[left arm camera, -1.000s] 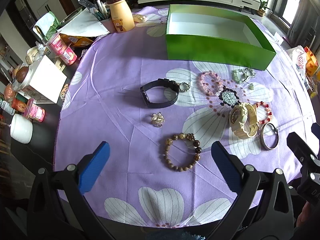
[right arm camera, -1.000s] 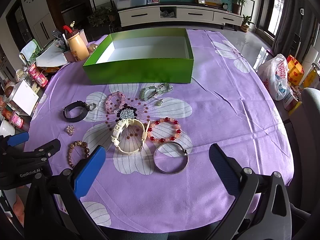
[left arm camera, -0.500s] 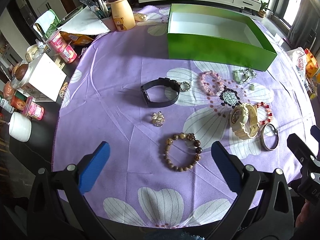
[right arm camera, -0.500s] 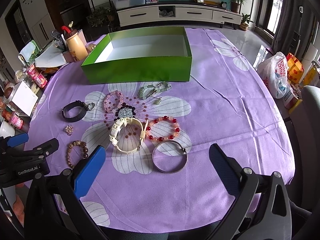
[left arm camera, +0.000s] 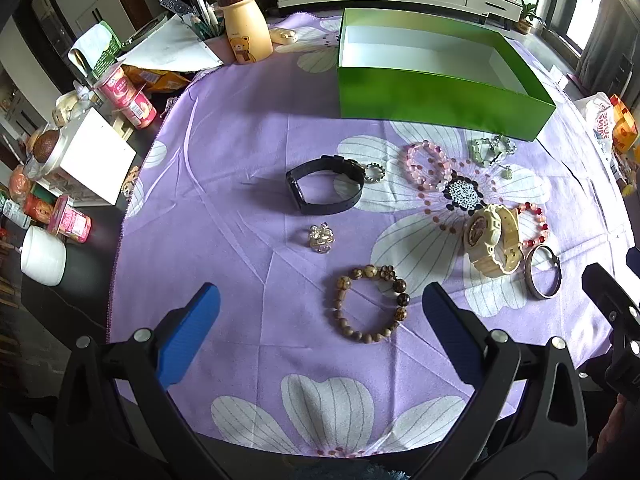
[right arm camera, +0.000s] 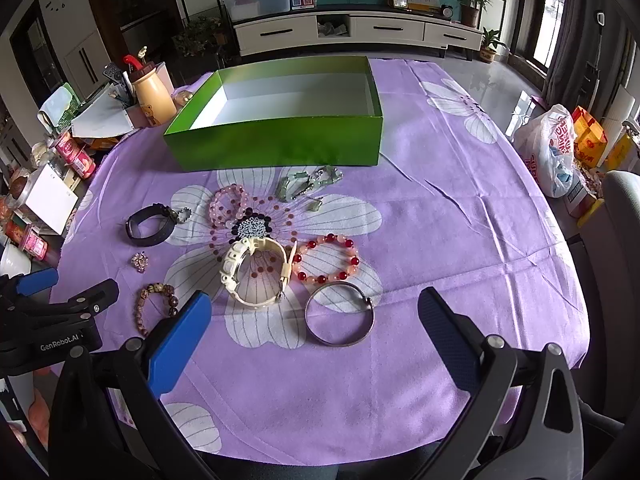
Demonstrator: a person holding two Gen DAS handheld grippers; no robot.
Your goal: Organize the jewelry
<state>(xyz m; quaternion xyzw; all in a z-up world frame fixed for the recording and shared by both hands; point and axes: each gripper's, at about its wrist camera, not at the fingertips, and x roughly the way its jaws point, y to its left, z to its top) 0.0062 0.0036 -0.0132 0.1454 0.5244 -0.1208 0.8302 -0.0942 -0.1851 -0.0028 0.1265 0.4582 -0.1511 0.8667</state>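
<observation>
An empty green box (left arm camera: 440, 100) (right arm camera: 280, 148) stands at the far side of the purple flowered cloth. Before it lie a black band (left arm camera: 324, 190), a brown bead bracelet (left arm camera: 370, 304), a small brooch (left arm camera: 321, 237), a cream watch (right arm camera: 256, 276), a red bead bracelet (right arm camera: 328, 258), a silver bangle (right arm camera: 340, 318), a pink bead bracelet (right arm camera: 228, 206) and a green-silver chain piece (right arm camera: 308, 184). My left gripper (left arm camera: 320, 332) is open and empty, just short of the brown bracelet. My right gripper (right arm camera: 316, 340) is open and empty, over the bangle.
At the table's left edge stand a cream bear bottle (left arm camera: 242, 26), papers (left arm camera: 168, 50), pink cups (left arm camera: 128, 98), a white box (left arm camera: 92, 160) and a white jar (left arm camera: 42, 256). A plastic bag (right arm camera: 548, 148) and a chair (right arm camera: 622, 240) are at the right.
Both grippers have drifted very slightly; the scene shifts a little in each view. Both stay open and no jewelry has moved.
</observation>
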